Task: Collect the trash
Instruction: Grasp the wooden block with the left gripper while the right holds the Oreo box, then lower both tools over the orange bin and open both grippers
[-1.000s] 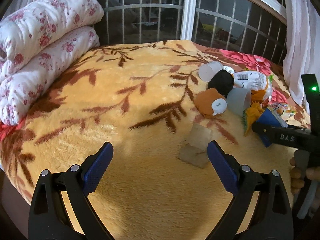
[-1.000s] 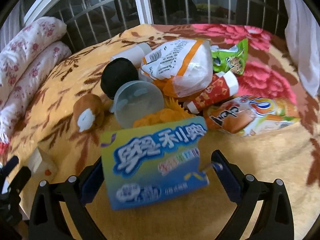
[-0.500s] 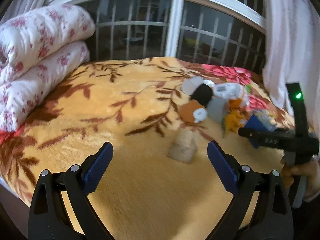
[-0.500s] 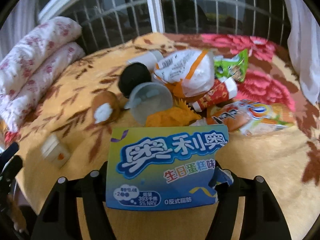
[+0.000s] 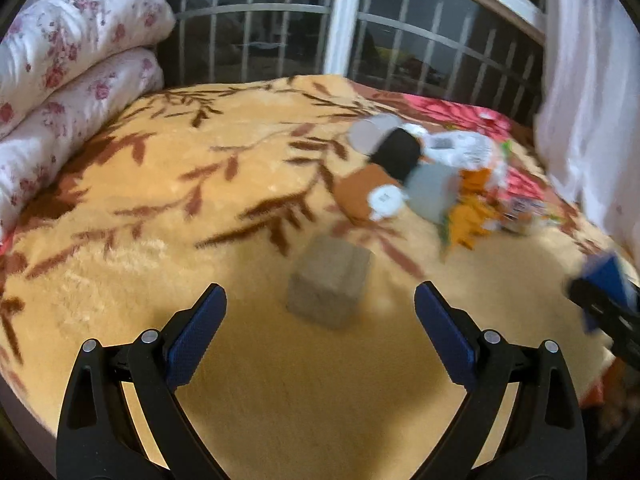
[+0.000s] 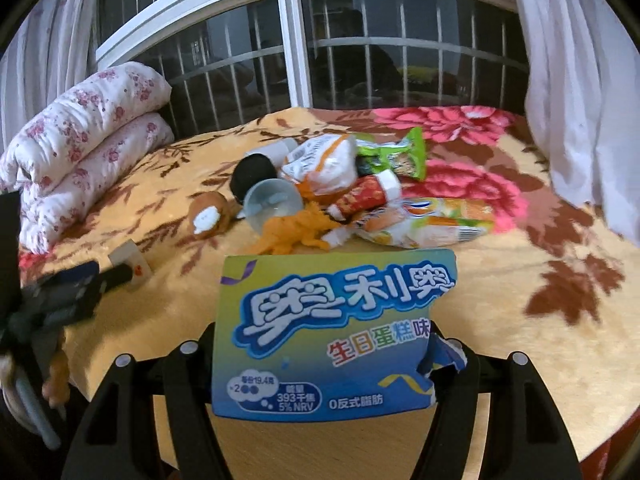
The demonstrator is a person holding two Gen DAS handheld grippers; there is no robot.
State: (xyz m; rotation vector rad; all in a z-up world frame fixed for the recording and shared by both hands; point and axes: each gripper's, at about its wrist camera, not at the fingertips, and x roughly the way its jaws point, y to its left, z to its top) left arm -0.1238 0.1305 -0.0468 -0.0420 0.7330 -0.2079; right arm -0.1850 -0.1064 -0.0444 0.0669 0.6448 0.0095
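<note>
Wrapper (image 6: 332, 336), blue-green snack packet with white Chinese lettering, sits pinched between the fingers of the right gripper (image 6: 324, 360), lifted clear of the blanket (image 6: 520, 280). Its printed face is toward the right wrist camera, text upright; the long axis cannot be told, as both side edges run behind the fingers. Lower right edge is torn. Behind it, near the middle of the bed, lies the trash pile (image 6: 348, 196): 1 clear cup (image 6: 272, 204) on its side with mouth toward the camera, 1 red tube packet (image 6: 366, 196) pointing up-right, 1 long orange-white bag (image 6: 424, 224) lying left-right, 1 green packet (image 6: 400, 156), 1 white-orange bag (image 6: 324, 164). Left gripper (image 5: 320, 320) is spread wide, nothing between its blue pads (image 5: 196, 336), hovering over the near part of the blanket. Small tan box (image 5: 330, 284) stands just ahead of it, slightly left of centre of the gap, apart from both pads. Bare blanket runs left of the box to the folded floral quilt (image 5: 72, 80). Bed edge shows at the lower left in the left wrist view; window bars (image 6: 360, 68) and a curtain (image 6: 580, 100) close off the far side.
</note>
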